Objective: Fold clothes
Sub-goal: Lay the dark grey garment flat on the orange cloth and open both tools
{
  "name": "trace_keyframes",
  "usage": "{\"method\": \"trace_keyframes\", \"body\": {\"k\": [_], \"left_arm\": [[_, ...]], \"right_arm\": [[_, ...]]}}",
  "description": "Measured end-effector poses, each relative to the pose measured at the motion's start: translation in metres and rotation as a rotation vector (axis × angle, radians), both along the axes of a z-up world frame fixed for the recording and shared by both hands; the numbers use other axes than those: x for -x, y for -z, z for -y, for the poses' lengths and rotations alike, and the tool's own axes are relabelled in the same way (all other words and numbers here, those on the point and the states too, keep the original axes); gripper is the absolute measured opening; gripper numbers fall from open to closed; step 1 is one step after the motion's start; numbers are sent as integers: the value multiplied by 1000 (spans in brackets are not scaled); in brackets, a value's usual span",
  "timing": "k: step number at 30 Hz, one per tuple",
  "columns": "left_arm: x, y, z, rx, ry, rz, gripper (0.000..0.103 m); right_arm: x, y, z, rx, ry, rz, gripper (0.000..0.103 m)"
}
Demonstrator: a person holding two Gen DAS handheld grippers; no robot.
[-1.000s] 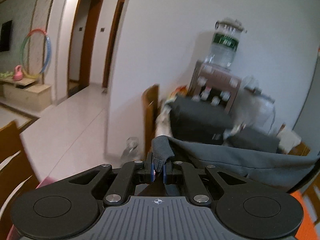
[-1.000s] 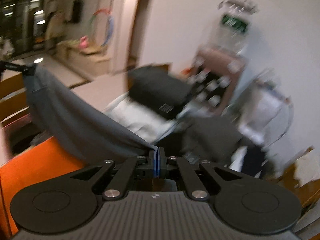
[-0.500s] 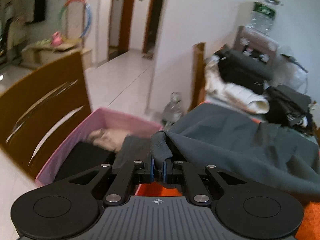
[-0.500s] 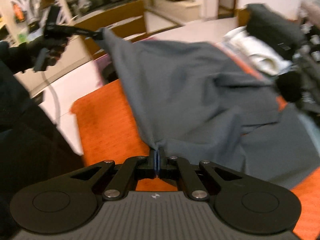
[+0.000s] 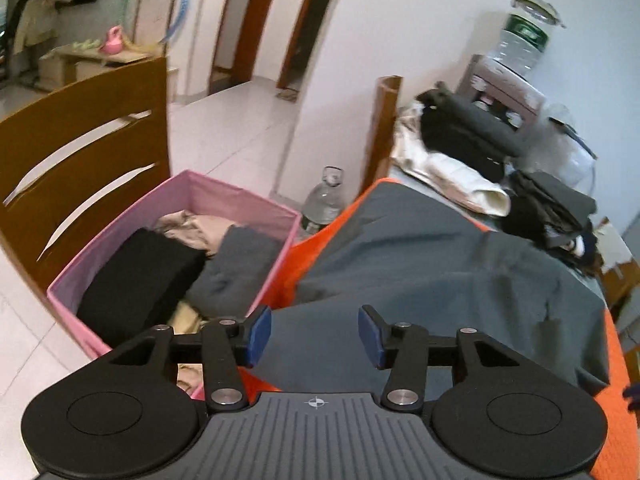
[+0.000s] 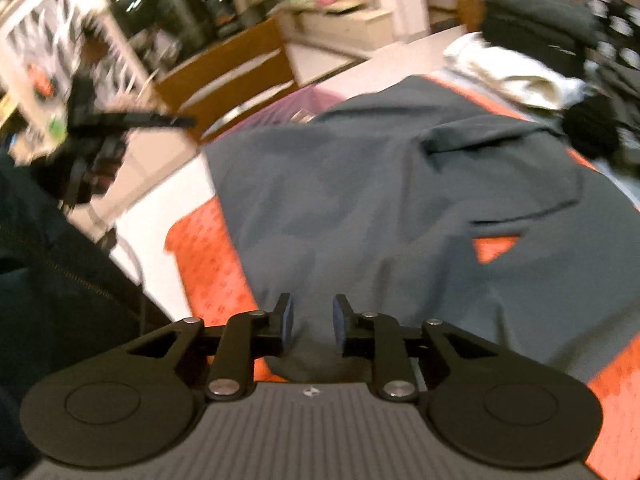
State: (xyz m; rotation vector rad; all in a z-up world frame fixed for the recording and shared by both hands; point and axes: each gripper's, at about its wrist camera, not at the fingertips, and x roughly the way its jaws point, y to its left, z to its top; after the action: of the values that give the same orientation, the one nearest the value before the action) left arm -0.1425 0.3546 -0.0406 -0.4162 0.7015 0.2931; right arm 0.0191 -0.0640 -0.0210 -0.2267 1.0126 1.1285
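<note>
Orange cloth covers the bench (image 5: 618,412), where the grey garment (image 5: 432,272) lies spread across mid-frame, both the left claw (image 5: 314,335) and right claw (image 6: 311,325) gaping empty above its near edge, so laying-out looks finished and the next move likely needs a fresh grip to fold.

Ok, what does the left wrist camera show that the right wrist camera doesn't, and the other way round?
Left wrist only: the pink bin clearly, holding folded clothes, a plastic water bottle on the floor beside it, and a water dispenser by the wall.

Right wrist only: the left gripper seen from outside, blurred, and an orange triangle showing through the garment.

Both: the grey garment spread on the orange surface, the open right gripper, and the clothes pile behind.
</note>
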Motion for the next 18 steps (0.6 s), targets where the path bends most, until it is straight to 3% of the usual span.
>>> {"method": "trace_keyframes", "body": {"k": [9,18], "left_arm": [[-24,-2,56,-36,70,-12,53],[-33,-3,126,-40,93,-19,58]], "right_arm": [[-44,12,82,34,406,65,31],[-109,37,161,-25,736,84,34]]}}
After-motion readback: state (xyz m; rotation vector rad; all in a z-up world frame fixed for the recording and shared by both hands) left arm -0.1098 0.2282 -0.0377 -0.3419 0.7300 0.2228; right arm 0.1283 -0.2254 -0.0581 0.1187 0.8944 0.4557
